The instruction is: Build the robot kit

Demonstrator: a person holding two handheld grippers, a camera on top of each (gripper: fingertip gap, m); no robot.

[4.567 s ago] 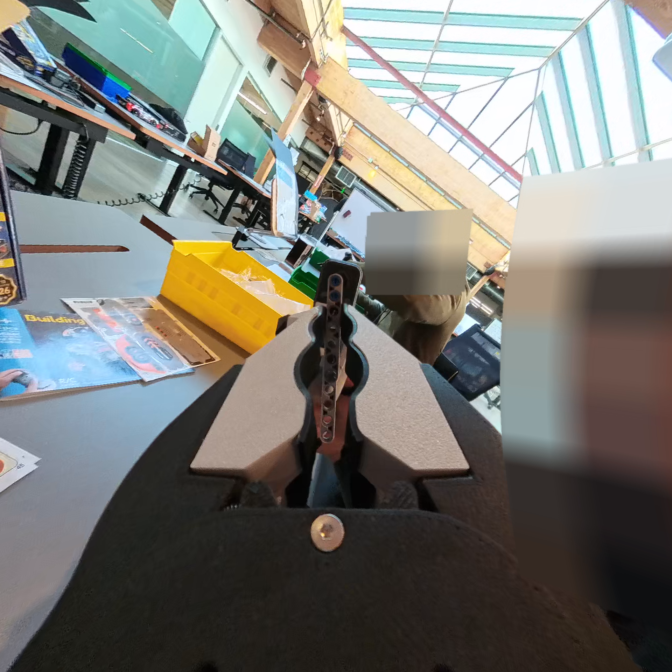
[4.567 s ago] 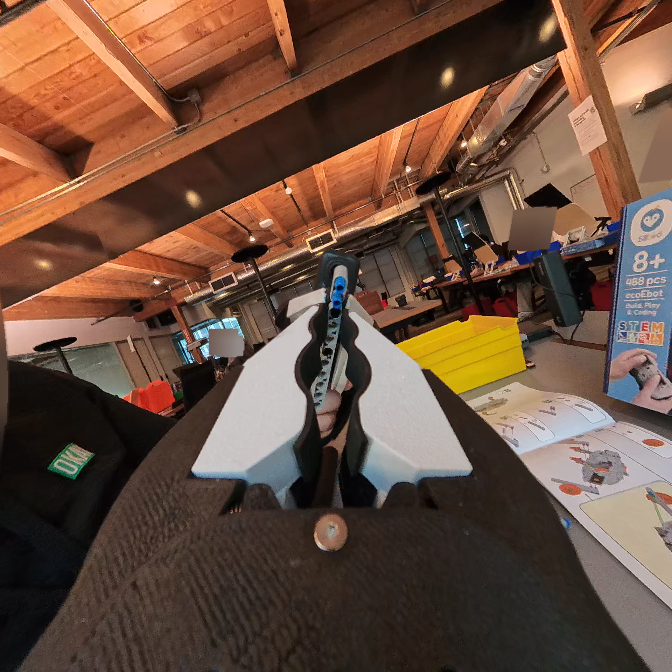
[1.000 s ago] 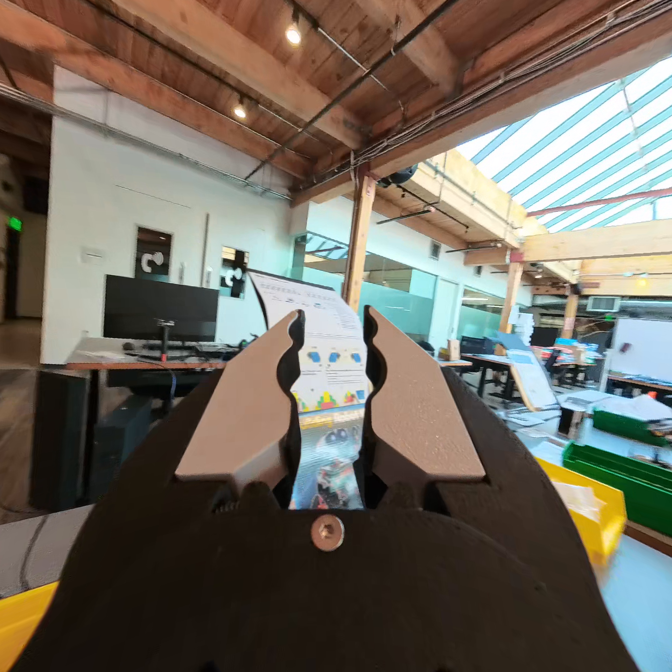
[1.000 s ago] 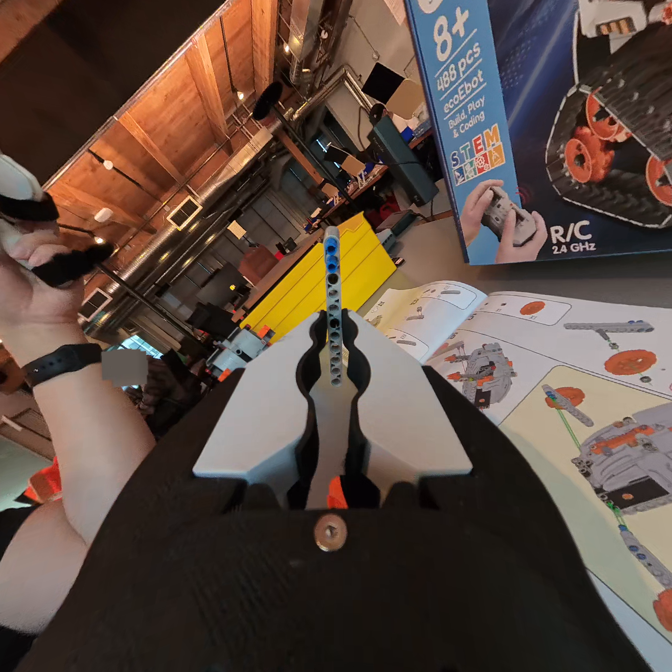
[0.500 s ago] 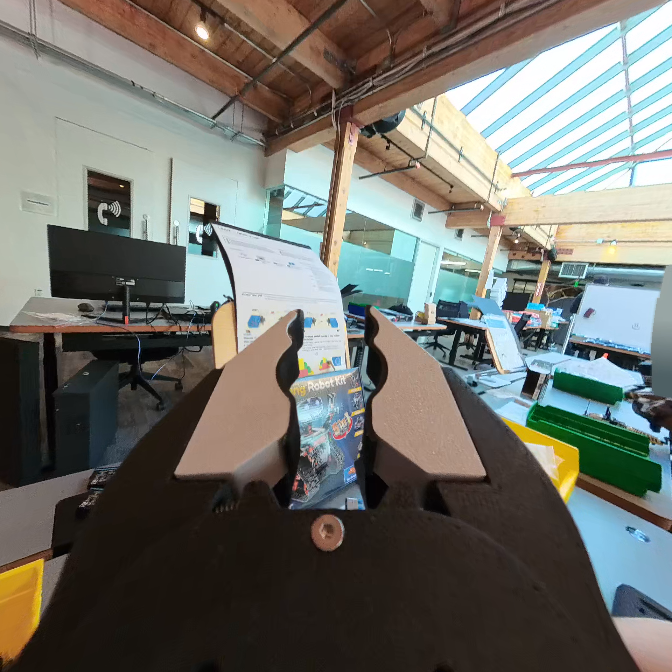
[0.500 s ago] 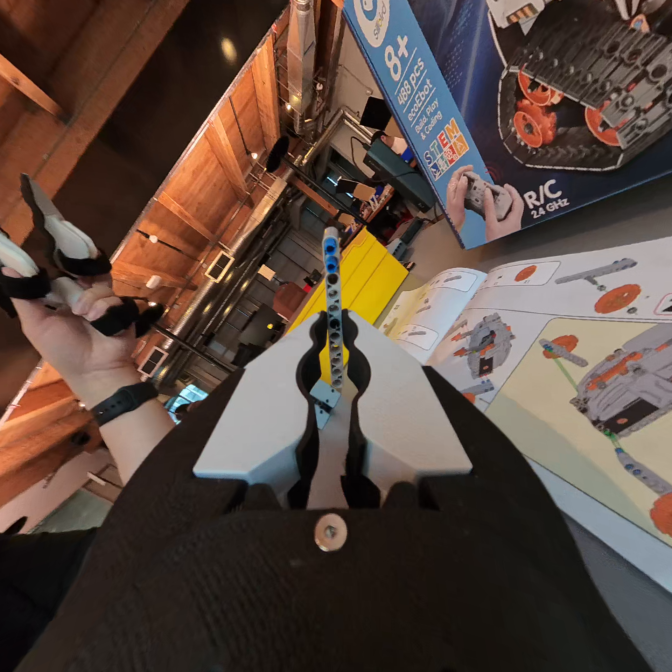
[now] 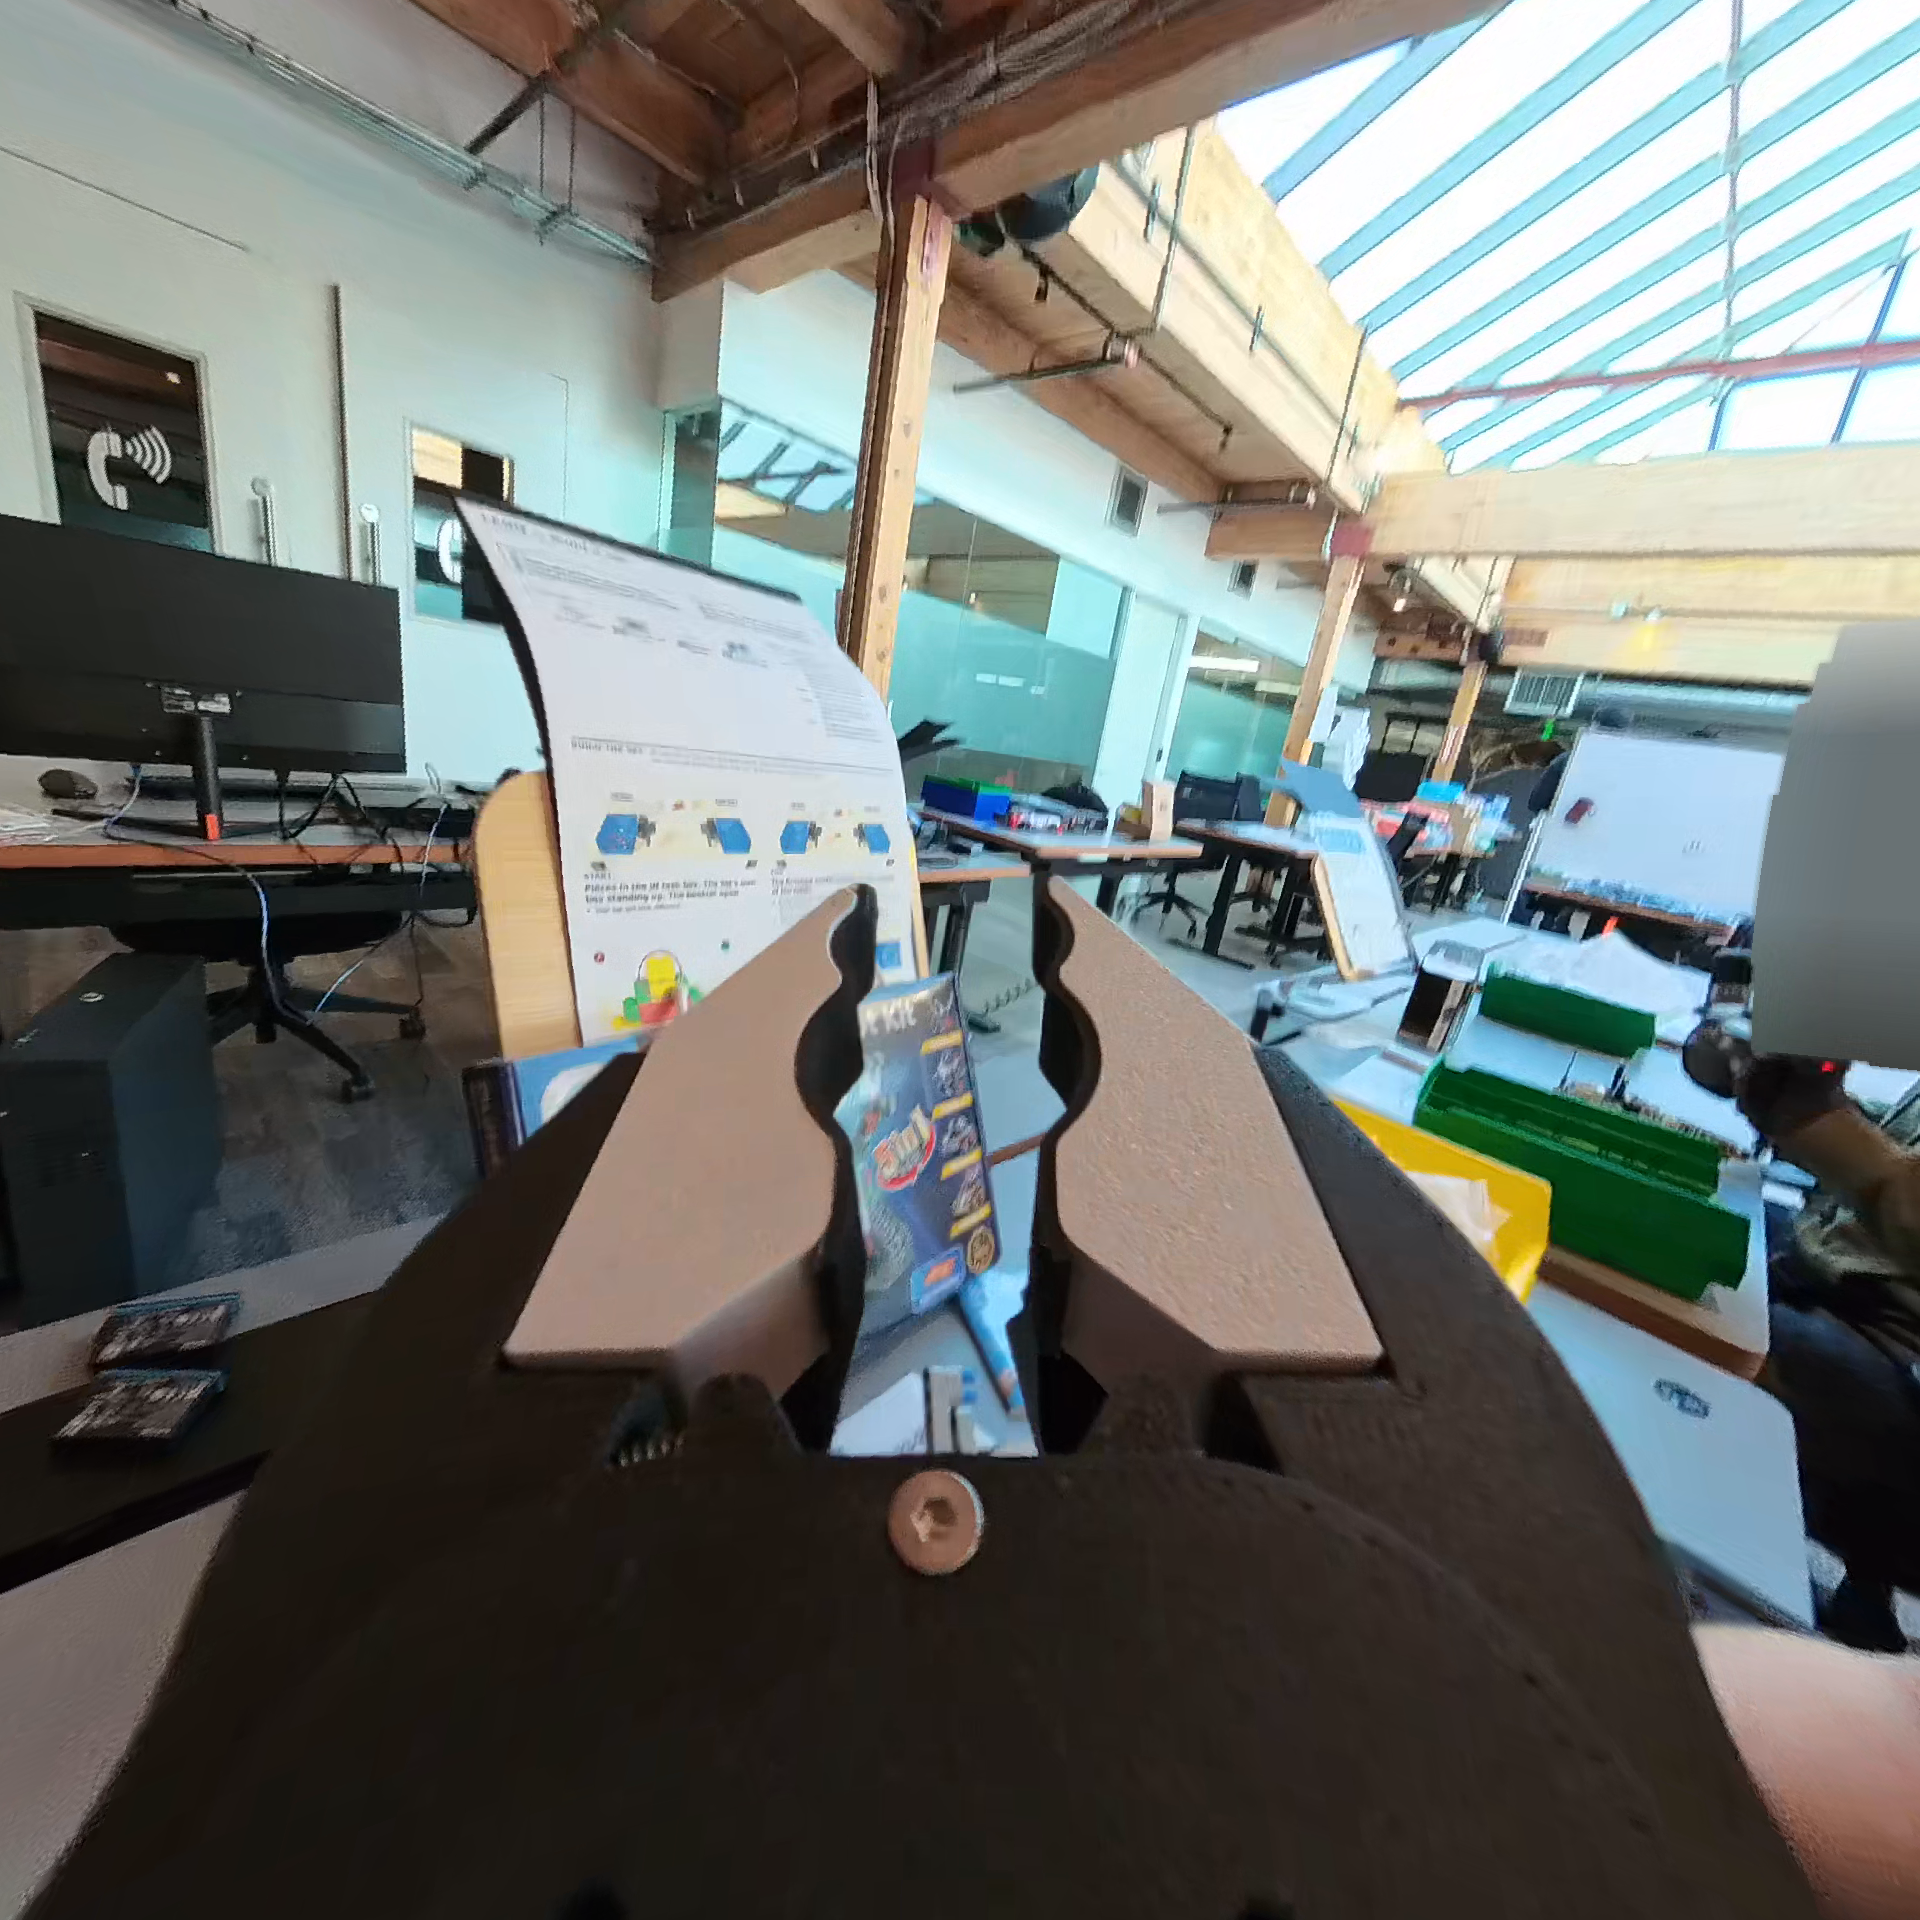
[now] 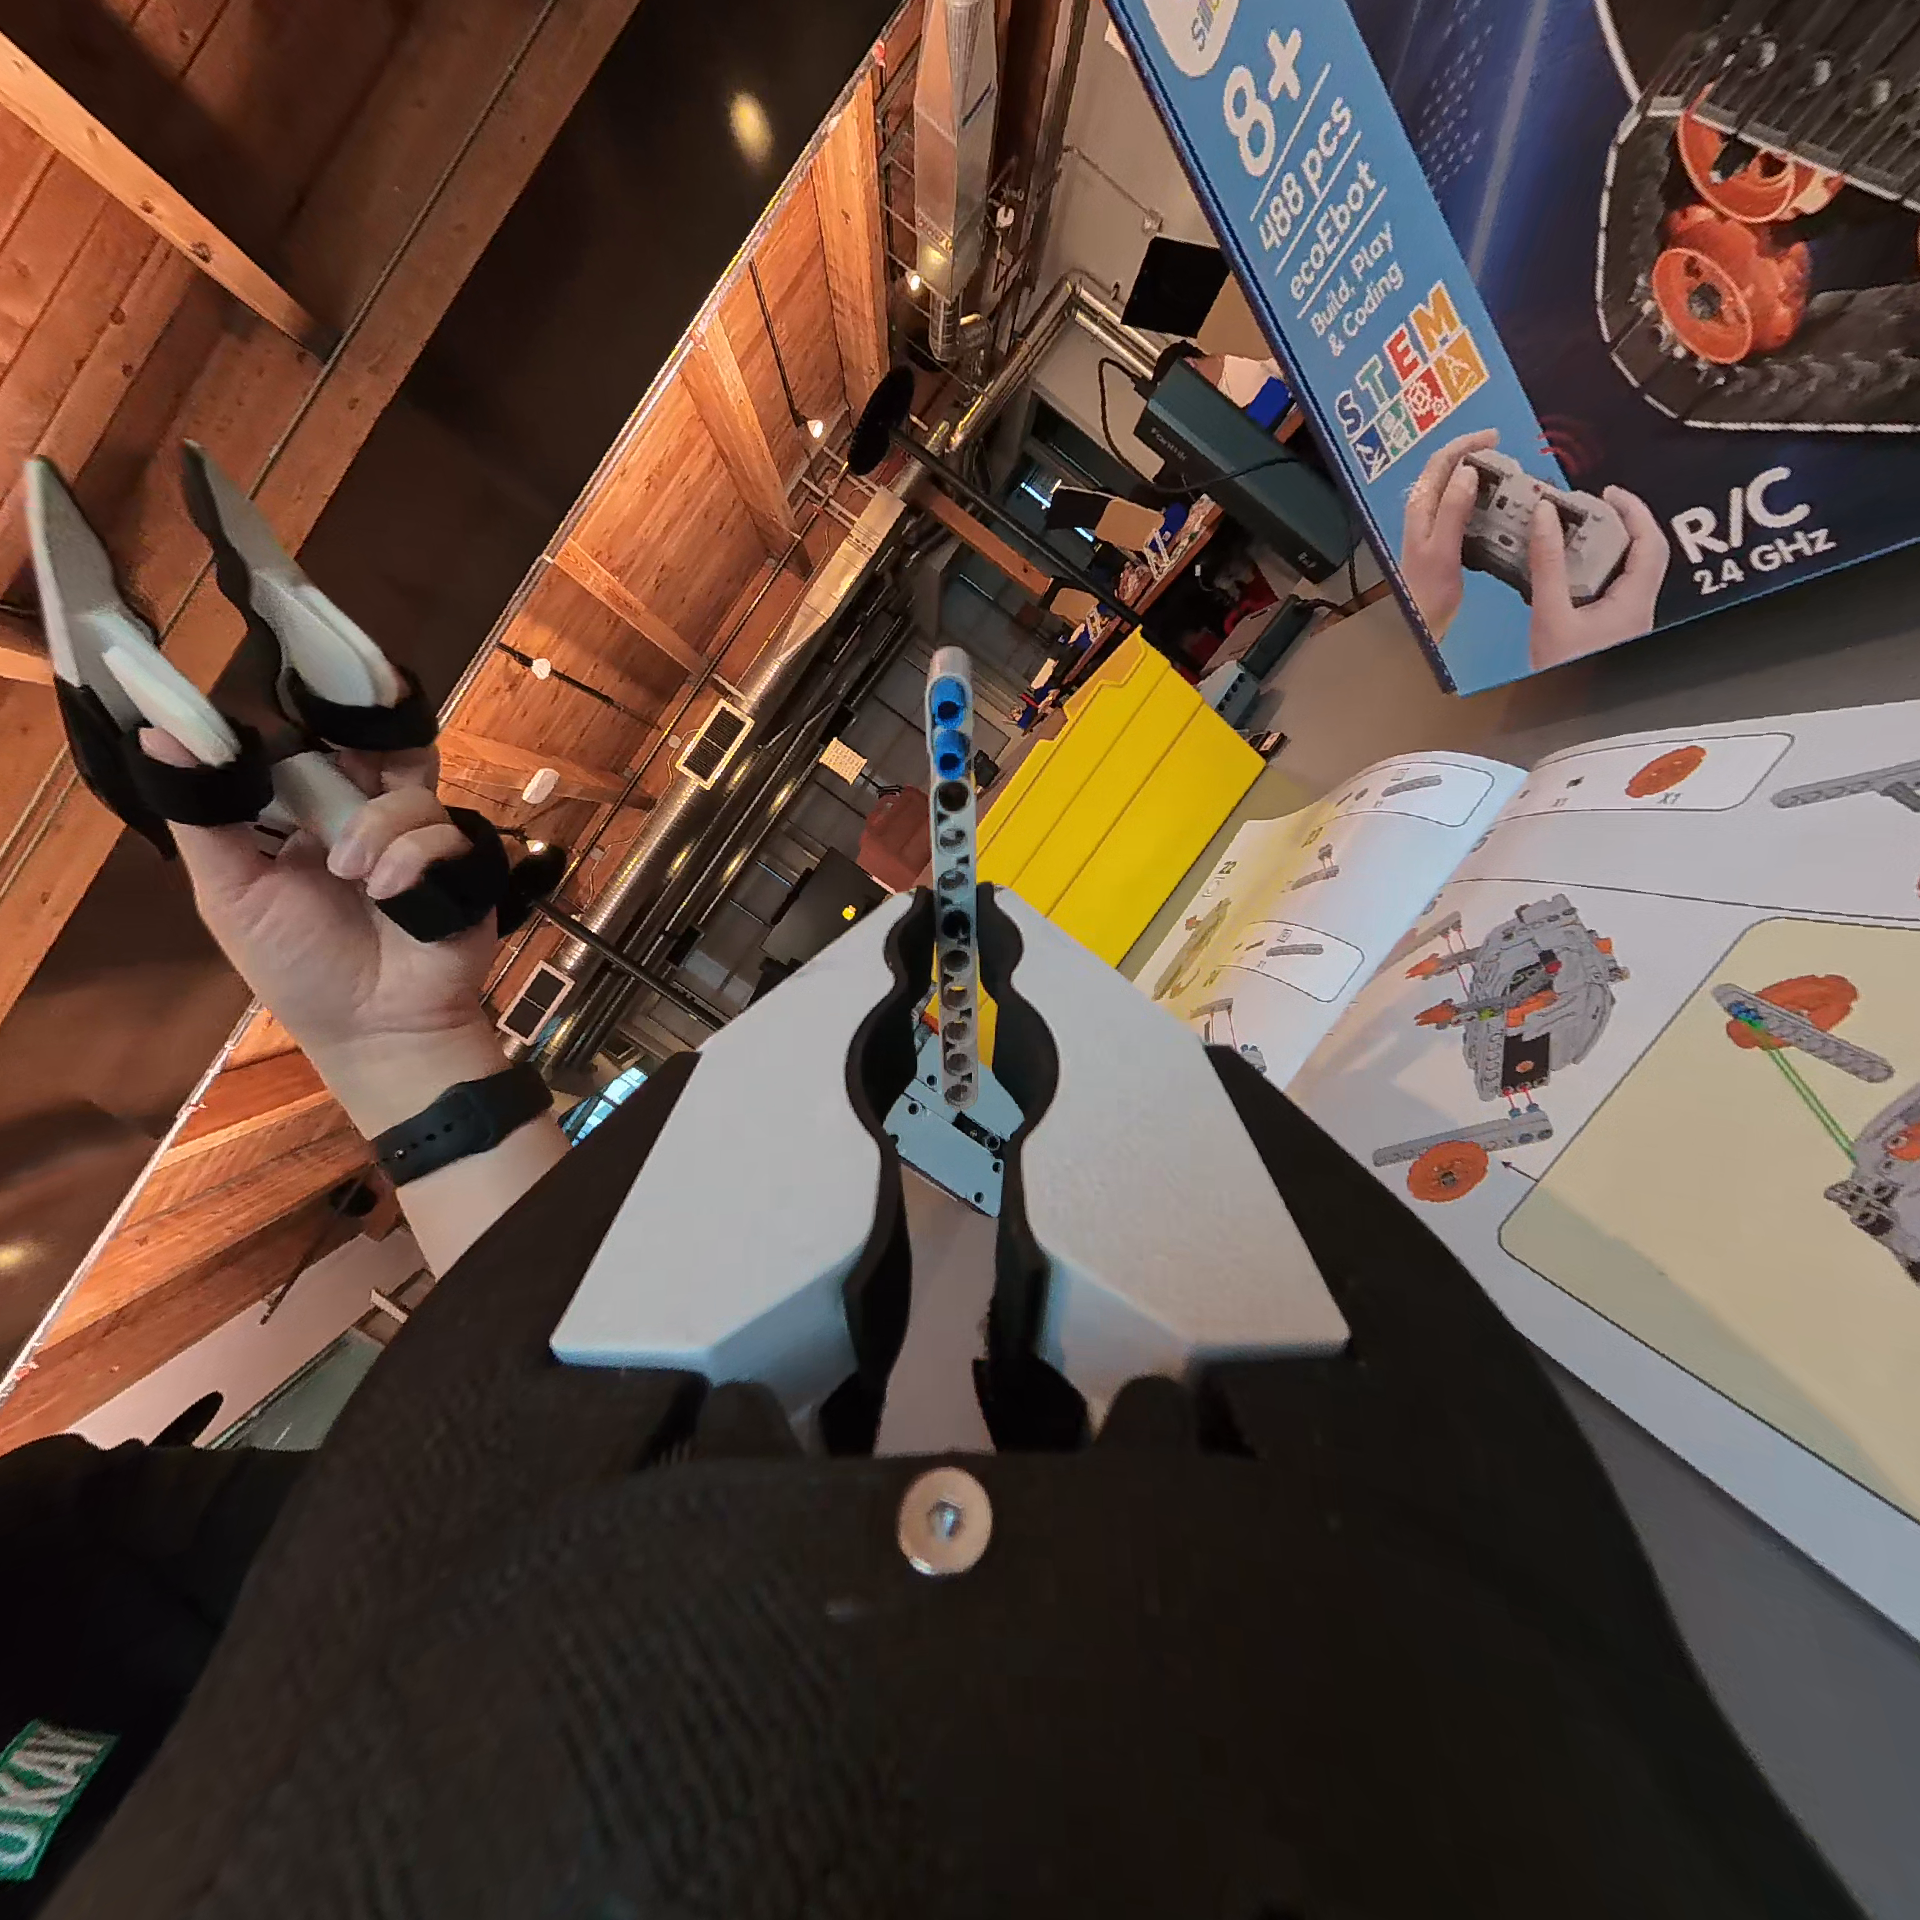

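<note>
Two claws show. The right claw [image 8: 951,914] is clenched on a grey perforated beam [image 8: 953,883]; its long axis runs straight forward past the tips, with two blue pins [image 8: 947,727] at the far end. To its right an open instruction booklet [image 8: 1558,1039] lies on the desk [image 8: 1766,1704], with a blue kit box [image 8: 1558,312] beyond. The left claw [image 7: 951,920] is released and grasps nothing; ahead stand a blue box [image 7: 925,1143] and a curled instruction sheet [image 7: 707,748]. A yellow bin [image 7: 1455,1195] lies to its right.
</note>
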